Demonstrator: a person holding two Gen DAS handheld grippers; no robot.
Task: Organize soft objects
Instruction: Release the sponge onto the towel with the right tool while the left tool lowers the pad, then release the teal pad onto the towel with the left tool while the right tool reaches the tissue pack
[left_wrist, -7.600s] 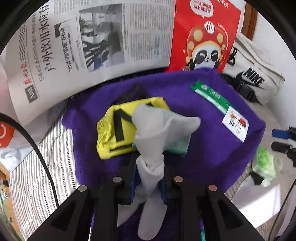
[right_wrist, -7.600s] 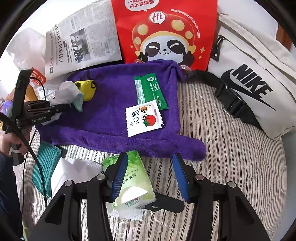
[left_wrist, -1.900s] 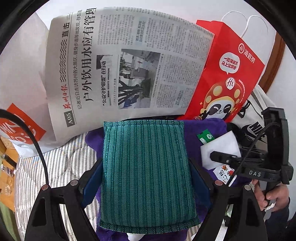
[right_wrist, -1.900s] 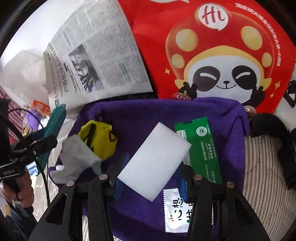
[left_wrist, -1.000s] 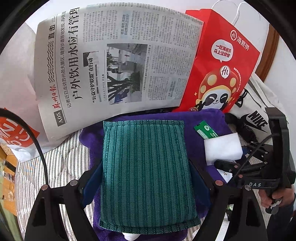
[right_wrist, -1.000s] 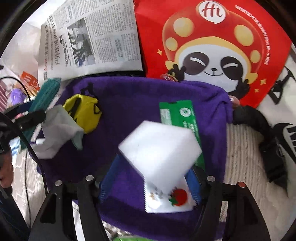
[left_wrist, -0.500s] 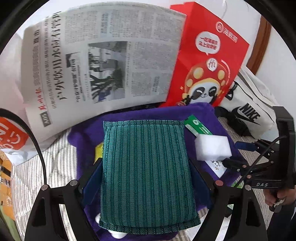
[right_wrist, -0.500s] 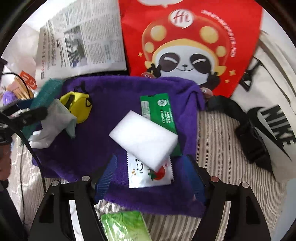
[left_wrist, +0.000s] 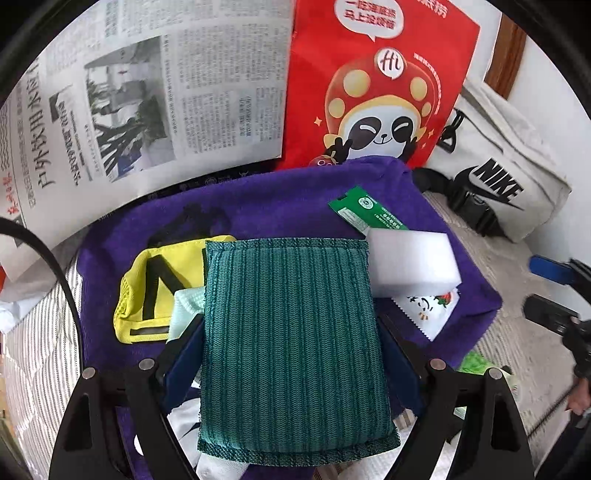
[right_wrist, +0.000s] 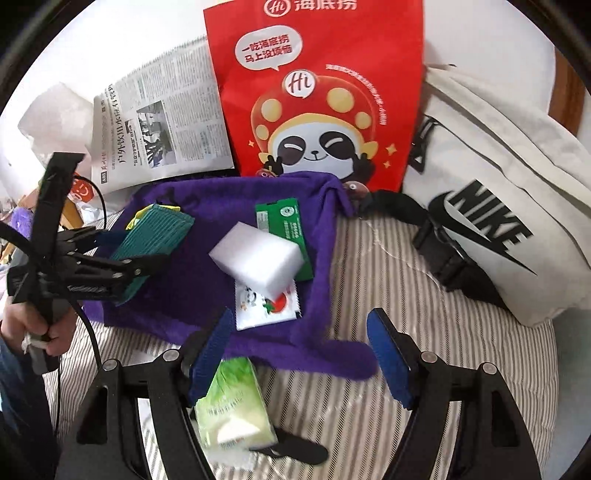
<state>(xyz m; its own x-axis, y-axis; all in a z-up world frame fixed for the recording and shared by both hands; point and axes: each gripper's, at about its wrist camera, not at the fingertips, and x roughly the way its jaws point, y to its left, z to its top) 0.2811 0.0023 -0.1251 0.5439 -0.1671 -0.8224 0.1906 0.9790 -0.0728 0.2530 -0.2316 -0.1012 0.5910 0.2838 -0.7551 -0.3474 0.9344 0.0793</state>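
My left gripper (left_wrist: 291, 354) is shut on a green ribbed scrub pad (left_wrist: 295, 339) and holds it over the purple towel (left_wrist: 277, 206); it also shows in the right wrist view (right_wrist: 151, 240). A yellow pouch (left_wrist: 155, 284) and a pale sock (left_wrist: 184, 310) lie under the pad at left. A white sponge block (right_wrist: 256, 256) rests on the towel (right_wrist: 184, 288), on a green sachet (right_wrist: 284, 229) and a tomato sachet (right_wrist: 269, 306). My right gripper (right_wrist: 301, 350) is open and empty above the towel's near edge.
A green tissue pack (right_wrist: 232, 410) lies on the striped bed (right_wrist: 369, 258) by my right gripper's left finger. A red panda bag (right_wrist: 317, 96), a newspaper (right_wrist: 162, 133) and a white Nike bag (right_wrist: 491, 206) stand at the back.
My right gripper let go of the white sponge onto the sachets and pulled back, open. My left gripper has brought the green pad lower over the towel, above the yellow pouch.
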